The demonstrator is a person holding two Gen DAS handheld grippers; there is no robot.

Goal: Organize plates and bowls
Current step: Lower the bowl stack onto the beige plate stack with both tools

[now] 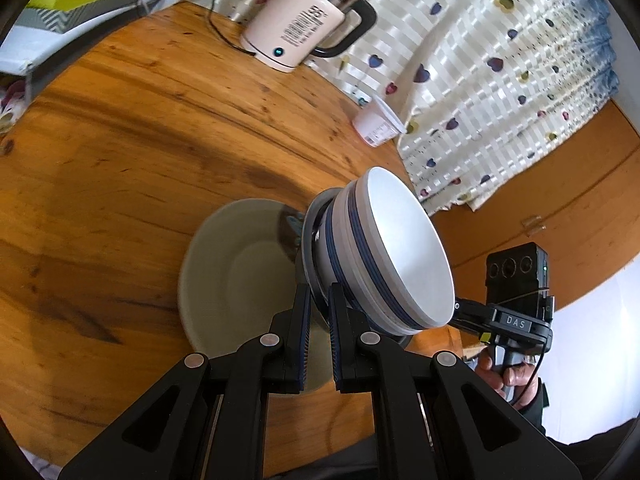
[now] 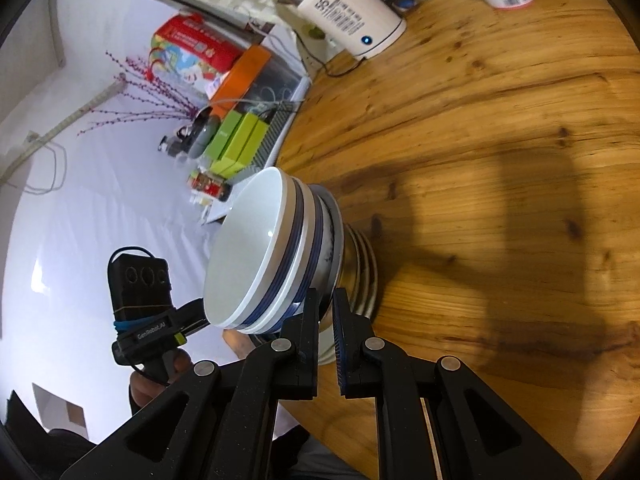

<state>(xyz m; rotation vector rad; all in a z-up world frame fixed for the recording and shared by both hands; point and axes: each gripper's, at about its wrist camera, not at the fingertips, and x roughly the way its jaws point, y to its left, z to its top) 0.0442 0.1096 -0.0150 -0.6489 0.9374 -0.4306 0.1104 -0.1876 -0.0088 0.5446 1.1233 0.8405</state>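
Bowls [image 1: 384,256] stacked, both grippers [image 1: 318,300] clamp their rim; opposite units read "DAS", "GenRobot.AI".

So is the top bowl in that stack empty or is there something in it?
Empty: the top bowl shows only a bare white inside in both wrist views.

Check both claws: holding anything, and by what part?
Yes. Both grip one stack of bowls on a grey plate. Left claw pinches the plate rim on one side; right claw pinches the stack's lower rim opposite.
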